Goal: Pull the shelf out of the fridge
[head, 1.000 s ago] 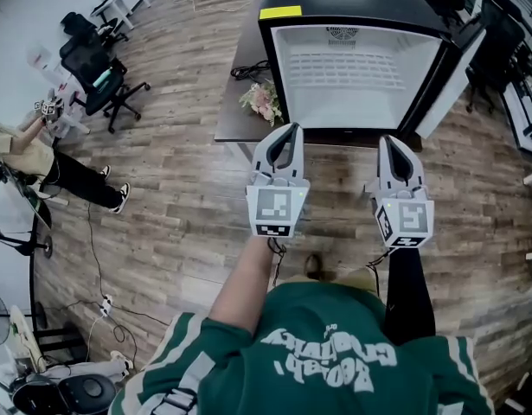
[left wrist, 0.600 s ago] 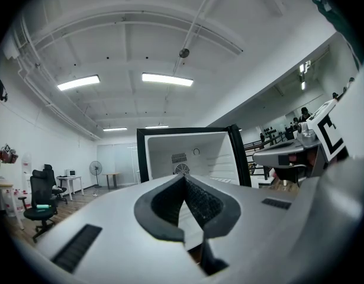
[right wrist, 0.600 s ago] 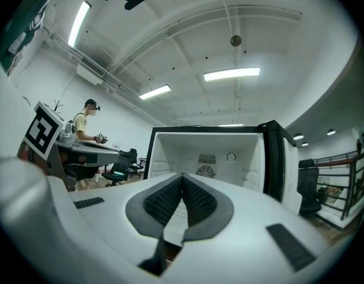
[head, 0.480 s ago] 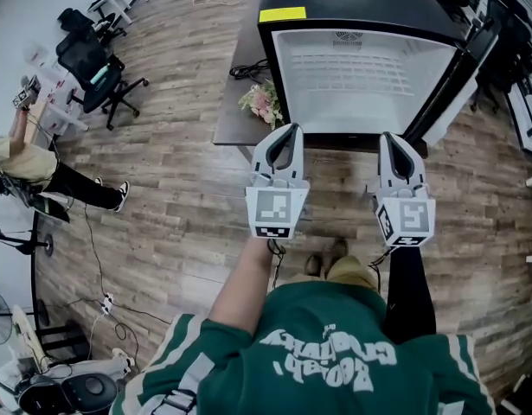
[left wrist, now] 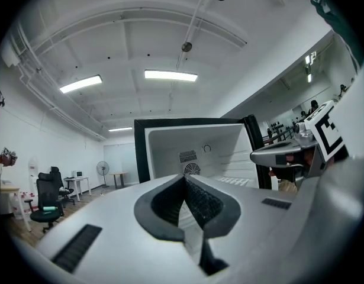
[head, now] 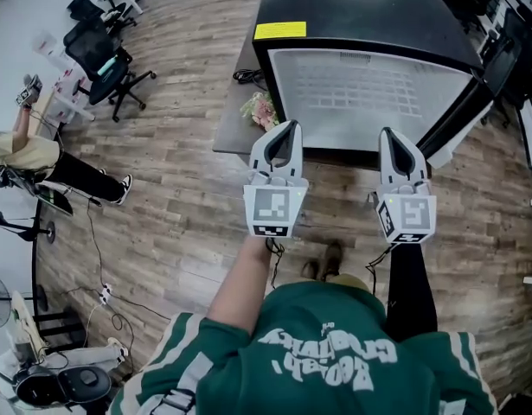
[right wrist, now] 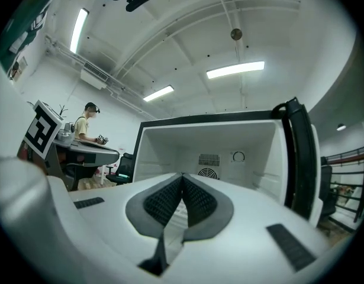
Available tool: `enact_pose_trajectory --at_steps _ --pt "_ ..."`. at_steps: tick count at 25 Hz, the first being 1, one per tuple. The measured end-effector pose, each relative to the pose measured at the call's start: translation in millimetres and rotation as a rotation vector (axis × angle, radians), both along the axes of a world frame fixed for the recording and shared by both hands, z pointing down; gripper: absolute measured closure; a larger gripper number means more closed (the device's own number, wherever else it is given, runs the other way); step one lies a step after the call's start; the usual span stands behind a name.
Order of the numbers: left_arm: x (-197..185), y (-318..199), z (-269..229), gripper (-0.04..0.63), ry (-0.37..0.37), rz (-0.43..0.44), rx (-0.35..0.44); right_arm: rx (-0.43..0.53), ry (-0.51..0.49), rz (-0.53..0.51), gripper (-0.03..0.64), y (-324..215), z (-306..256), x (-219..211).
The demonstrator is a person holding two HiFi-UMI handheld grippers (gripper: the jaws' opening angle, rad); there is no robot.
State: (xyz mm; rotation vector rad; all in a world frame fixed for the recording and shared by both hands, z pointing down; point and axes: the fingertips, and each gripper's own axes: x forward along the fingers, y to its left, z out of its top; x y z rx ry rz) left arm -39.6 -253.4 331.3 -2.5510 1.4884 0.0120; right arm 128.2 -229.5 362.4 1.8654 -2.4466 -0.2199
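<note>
**Operator:** At the far centre of the scene, what unit is in position?

**Technician:** The fridge (head: 361,24). It stands on the wood floor (head: 179,188), with its door (head: 469,102) swung open at the right. The white interior faces the person.

**Operator:** Location of the shelf?

**Technician:** The shelf (head: 369,89) is a white wire grid. It sits inside the fridge cavity, across its width, and neither gripper touches it.

**Operator:** Gripper status?

**Technician:** The left gripper (head: 287,128) is on the near side of the fridge opening, towards its left part. Its jaws are closed pad to pad, with nothing between them. The right gripper (head: 392,137) is level with it on the right, and the two are apart. Its jaws are likewise closed and empty. Both point at the opening.

**Operator:** Surroundings?

**Technician:** A bunch of flowers (head: 261,109) lies on a dark low surface just left of the fridge. An office chair (head: 101,59) stands at the far left. A second person (head: 32,154) is at the left edge.
</note>
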Motion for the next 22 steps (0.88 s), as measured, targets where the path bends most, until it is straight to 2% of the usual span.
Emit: enact_pose_trajectory --at_steps 13,22 --pt "34 -40 5 0.580 -0.015 -0.060 0.011 0.006 -0.010 -0.078 0.607 -51 7 27" --pt "42 -52 10 0.580 -0.023 -0.030 0.014 0.000 0.010 -0.068 0.607 -63 10 29"
